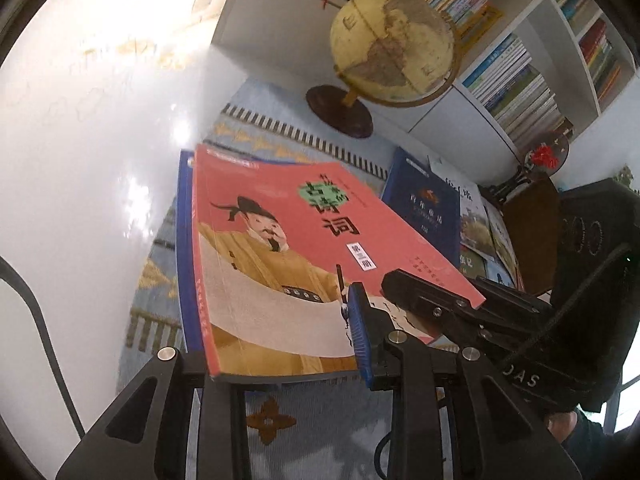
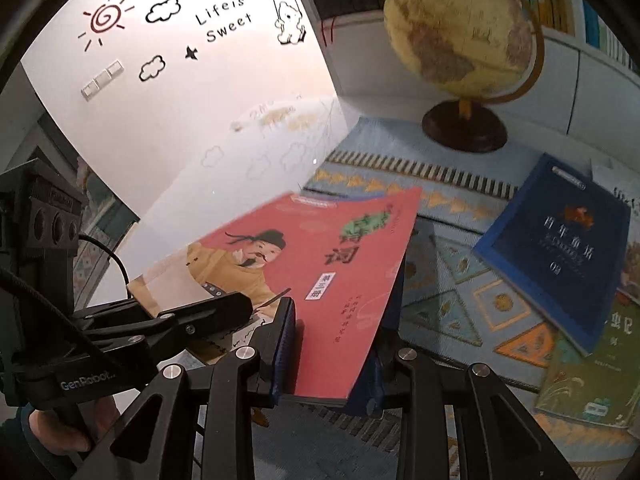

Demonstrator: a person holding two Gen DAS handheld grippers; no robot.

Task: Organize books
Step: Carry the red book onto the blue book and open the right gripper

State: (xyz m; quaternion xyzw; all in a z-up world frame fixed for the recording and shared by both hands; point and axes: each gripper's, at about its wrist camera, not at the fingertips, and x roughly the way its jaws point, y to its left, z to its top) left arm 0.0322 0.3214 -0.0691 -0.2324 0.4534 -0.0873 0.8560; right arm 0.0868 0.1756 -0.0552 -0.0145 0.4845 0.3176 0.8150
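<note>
I find the red book [image 1: 296, 248], its cover showing a robed figure in a black hat and large dark characters, held in the air above the patterned blue mat [image 1: 320, 420], tilted, with a second blue-covered book [image 1: 185, 240] stacked directly beneath it. My left gripper [image 1: 288, 364] is clamped narrow on the stack's near edge, one blue-ribbed pad [image 1: 360, 332] pressing on the red cover and the other finger going under the stack. My right gripper [image 2: 324, 360] likewise grips the same stack from the adjoining edge, its ribbed pad [image 2: 285, 344] flat on the cover and the opposite finger hidden below. Each wrist view shows the other gripper beside its own on the book. On the mat, well apart from the held stack, lies a dark blue book [image 2: 560, 256] overlapping a green book [image 2: 592, 376] and others I cannot make out. A yellowed globe [image 1: 394, 50] on a dark round base stands at the mat's far edge, before a white bookshelf [image 1: 540, 48] packed with books. A white wall [image 2: 180, 92] bears sun and cloud decals.
</note>
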